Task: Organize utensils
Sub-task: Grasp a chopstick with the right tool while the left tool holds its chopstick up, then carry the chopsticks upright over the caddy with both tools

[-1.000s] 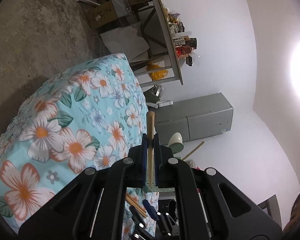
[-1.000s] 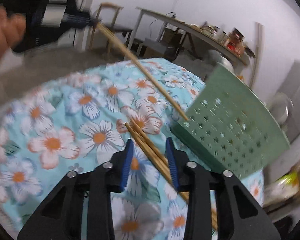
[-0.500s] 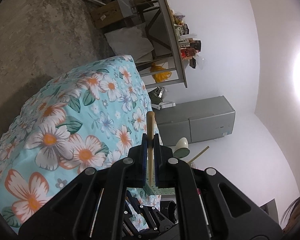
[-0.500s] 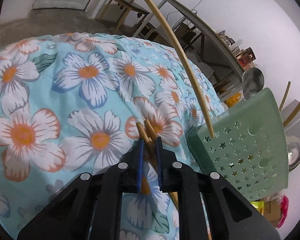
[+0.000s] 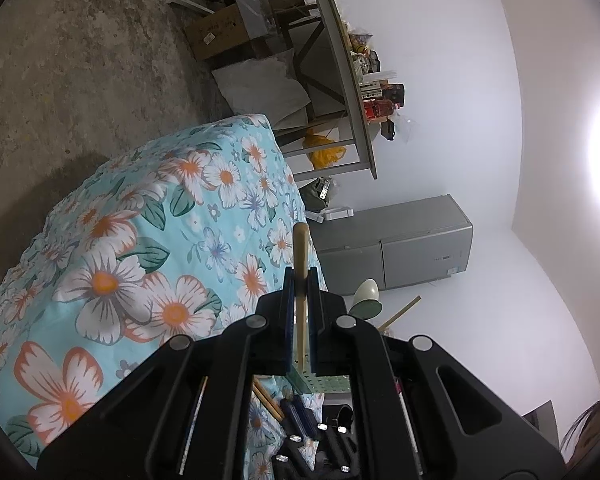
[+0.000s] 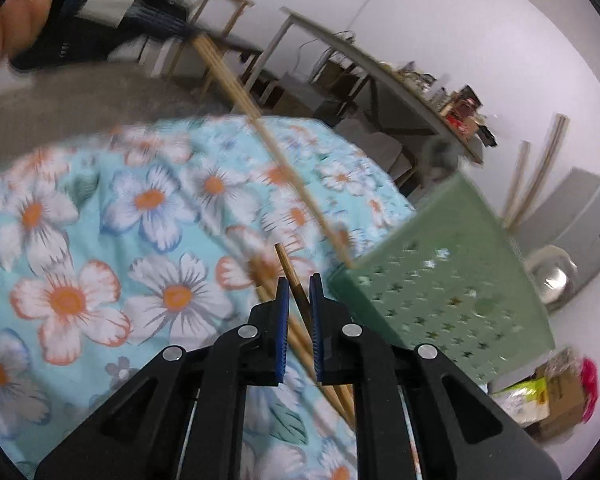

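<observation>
Floral tablecloth (image 6: 148, 216), blue: no writing.
Green perforated holder (image 6: 452, 276), star holes, unlabelled, at the cloth's right edge.
My left gripper (image 5: 301, 280): jaws closed tight on a long wooden stick (image 5: 301, 248) that reaches the holder.
My right gripper (image 6: 299, 292): jaws pinching one chopstick (image 6: 290, 270) of the pair on the cloth beside the holder.
Nothing legible; right view blurred.

a lived-in room of a home, used partly for storage: a bare concrete floor (image 5: 60, 60), a counter under a floral cloth (image 5: 148, 264), a grey fridge (image 5: 400, 248) against white walls, a long cluttered side table (image 5: 352, 80) with a cardboard box (image 5: 216, 34) and sacks beneath.
</observation>
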`<state>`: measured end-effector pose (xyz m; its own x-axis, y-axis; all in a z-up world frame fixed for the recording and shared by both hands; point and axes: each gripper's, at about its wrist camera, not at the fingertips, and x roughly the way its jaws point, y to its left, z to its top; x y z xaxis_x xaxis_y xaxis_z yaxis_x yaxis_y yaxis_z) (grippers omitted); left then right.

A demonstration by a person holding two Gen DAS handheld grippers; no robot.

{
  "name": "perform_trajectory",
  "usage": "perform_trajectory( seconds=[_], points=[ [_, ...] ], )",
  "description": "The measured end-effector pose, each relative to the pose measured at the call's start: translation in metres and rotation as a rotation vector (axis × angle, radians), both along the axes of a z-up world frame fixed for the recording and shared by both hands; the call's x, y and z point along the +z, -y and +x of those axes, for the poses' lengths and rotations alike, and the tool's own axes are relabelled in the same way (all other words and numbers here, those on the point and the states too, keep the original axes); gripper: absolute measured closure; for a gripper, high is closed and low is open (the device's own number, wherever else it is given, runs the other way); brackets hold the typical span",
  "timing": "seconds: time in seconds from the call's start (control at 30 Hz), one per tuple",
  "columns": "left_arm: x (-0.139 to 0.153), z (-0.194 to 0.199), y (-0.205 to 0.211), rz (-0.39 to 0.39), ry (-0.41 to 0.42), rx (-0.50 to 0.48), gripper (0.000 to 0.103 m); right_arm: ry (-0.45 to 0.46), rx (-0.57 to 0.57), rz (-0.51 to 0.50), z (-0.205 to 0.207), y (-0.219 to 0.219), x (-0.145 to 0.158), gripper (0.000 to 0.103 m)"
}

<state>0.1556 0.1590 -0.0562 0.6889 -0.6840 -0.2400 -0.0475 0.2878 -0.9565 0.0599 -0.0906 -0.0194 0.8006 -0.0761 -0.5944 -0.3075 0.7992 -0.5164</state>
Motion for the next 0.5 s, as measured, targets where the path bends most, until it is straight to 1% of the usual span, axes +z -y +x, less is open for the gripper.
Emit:
perform_trajectory(
  seconds=[0.07,0.2,0.27,0.3,0.37,0.4,0.5],
  points=[
    [0.001,0.000,0.000,0.003,0.003,0.003,0.099,0.018,-0.017,0.062,-0.005,0.010,0.017,0.093],
    [0.004,-0.002,0.001,0.005,0.005,0.007,0.099,0.060,-0.069,0.244,-0.018,0.046,0.059,0.093],
    [0.006,-0.003,0.003,0.009,0.010,0.007,0.099,0.058,-0.085,0.382,-0.022,0.073,0.080,0.093],
    [0.008,-0.004,0.004,0.011,0.014,0.006,0.099,0.048,-0.096,0.507,-0.024,0.095,0.093,0.093],
    [0.010,-0.005,0.005,0.013,0.020,0.006,0.099,0.036,-0.115,0.650,-0.024,0.126,0.103,0.095],
    [0.011,-0.006,0.006,0.015,0.025,0.005,0.099,0.028,-0.127,0.751,-0.025,0.147,0.108,0.096],
    [0.014,-0.007,0.007,0.024,0.038,0.001,0.099,0.020,-0.159,0.933,-0.024,0.189,0.115,0.097]
  ],
)
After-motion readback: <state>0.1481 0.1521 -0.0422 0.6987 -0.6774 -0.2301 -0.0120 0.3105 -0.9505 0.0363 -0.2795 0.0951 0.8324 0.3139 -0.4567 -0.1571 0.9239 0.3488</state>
